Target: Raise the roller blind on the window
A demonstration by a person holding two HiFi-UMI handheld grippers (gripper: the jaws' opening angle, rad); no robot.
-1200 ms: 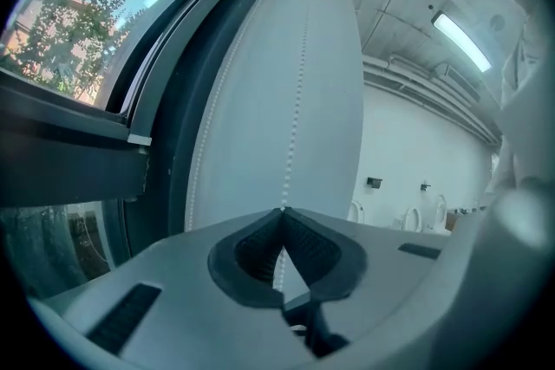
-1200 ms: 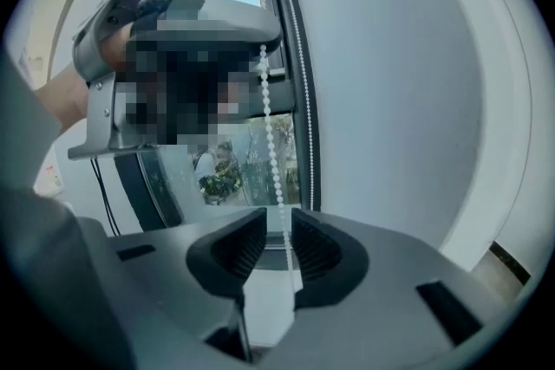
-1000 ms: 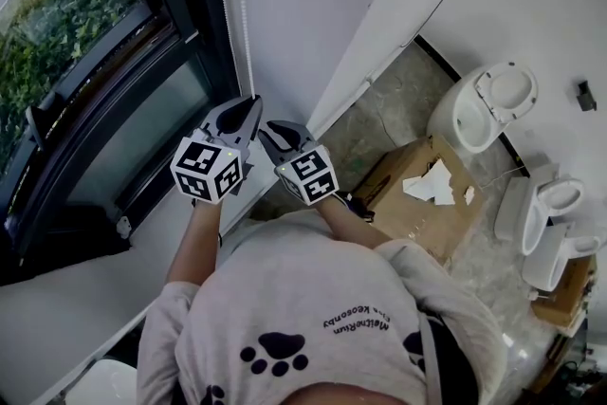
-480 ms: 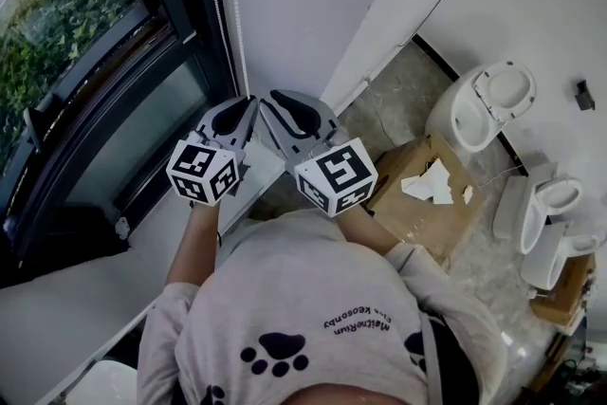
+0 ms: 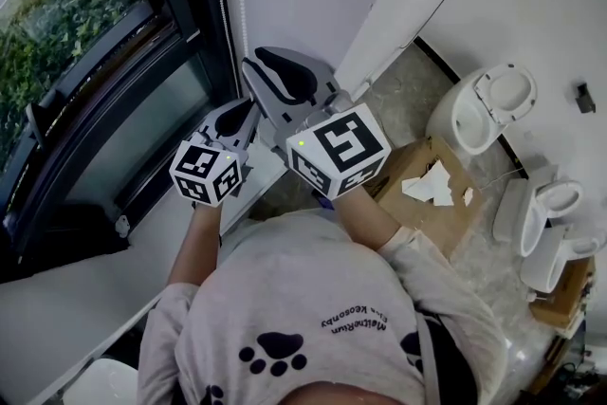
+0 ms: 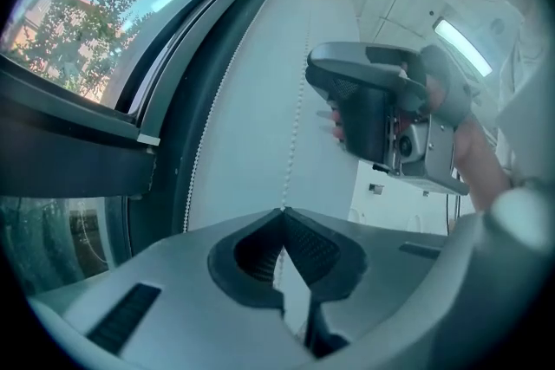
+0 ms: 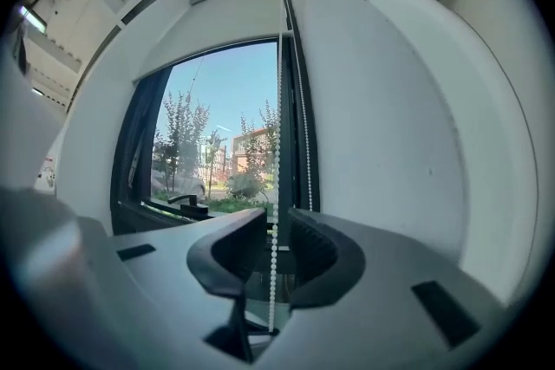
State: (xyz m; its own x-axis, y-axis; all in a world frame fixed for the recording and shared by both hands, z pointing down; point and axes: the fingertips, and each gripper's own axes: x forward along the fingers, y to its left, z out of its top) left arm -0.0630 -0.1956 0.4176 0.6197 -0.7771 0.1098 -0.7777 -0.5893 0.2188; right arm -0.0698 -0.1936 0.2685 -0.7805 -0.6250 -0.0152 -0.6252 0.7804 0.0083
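1. The left gripper [image 6: 282, 212], at the lower centre of its own view, has its jaws pressed together at the tips. They pinch the bead chain [image 6: 295, 121], which runs up the white wall [image 6: 251, 100].
2. In the head view the right gripper [image 7: 277, 225] sits above and to the right of the left one. Its jaws stand spread, and one chain strand hangs between them, touching neither pad.
3. A second strand hangs just right of the first, against the dark window frame [image 7: 291, 100].
4. The roller blind [image 7: 208, 0] seems to be the pale band arching over the top of the window (the wide lens bends it, so I can't be sure). Glass [image 7: 217, 100] fills the opening below it.
5. A cardboard box [image 5: 417, 190] lies on the floor [image 5: 398, 100] at the right of the head view.
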